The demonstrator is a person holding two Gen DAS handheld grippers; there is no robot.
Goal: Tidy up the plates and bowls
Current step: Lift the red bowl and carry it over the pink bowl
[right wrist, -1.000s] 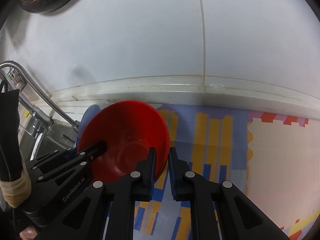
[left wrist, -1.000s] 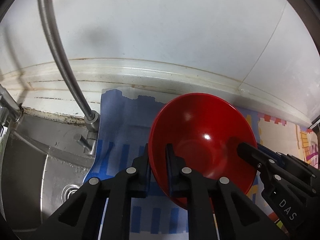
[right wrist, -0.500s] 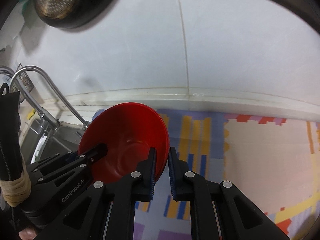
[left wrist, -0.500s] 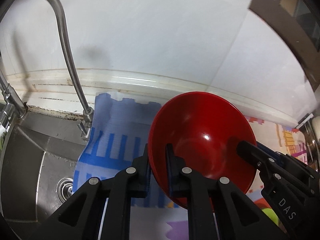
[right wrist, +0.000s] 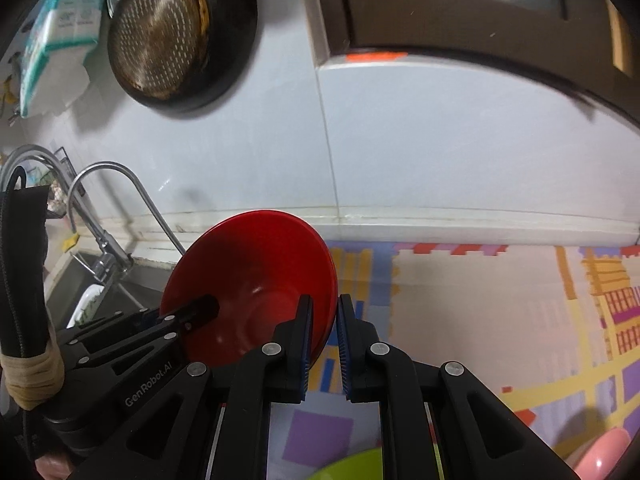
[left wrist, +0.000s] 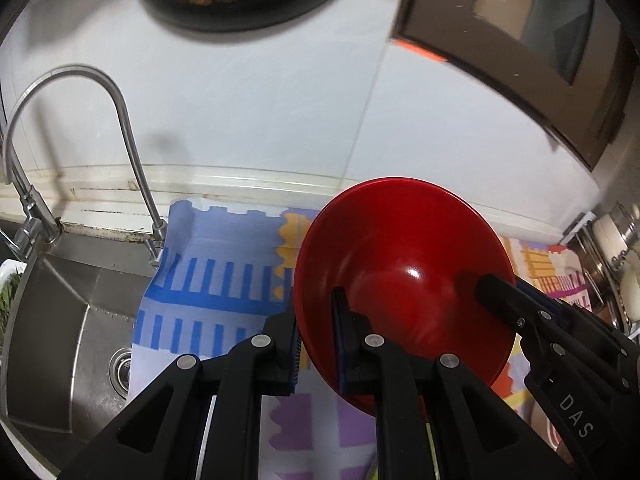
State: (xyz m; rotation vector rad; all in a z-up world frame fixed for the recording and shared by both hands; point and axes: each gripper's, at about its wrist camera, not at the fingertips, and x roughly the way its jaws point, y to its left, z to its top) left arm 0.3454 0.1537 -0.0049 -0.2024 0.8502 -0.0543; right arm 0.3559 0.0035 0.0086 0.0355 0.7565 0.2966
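Note:
A red bowl (left wrist: 404,264) is held in the air above the patterned mat, tilted toward the cameras. My left gripper (left wrist: 316,340) is shut on its left rim, one finger inside and one outside. My right gripper (right wrist: 322,332) is shut on its right rim; the bowl also shows in the right wrist view (right wrist: 256,280). Each gripper shows in the other's view, reaching into the bowl from the side. A green dish (right wrist: 352,466) and a pink dish (right wrist: 600,456) peek in at the bottom of the right wrist view.
A steel sink (left wrist: 60,320) with a curved tap (left wrist: 120,120) lies at the left. A colourful mat (right wrist: 500,320) covers the counter. A round strainer pan (right wrist: 168,36) hangs on the white wall. A dark cabinet (left wrist: 540,40) is overhead. A rack with jars (left wrist: 616,248) stands at far right.
Both grippers have lifted the bowl up and back from the wall; the hanging strainer, the cabinet and more of the mat have come into view.

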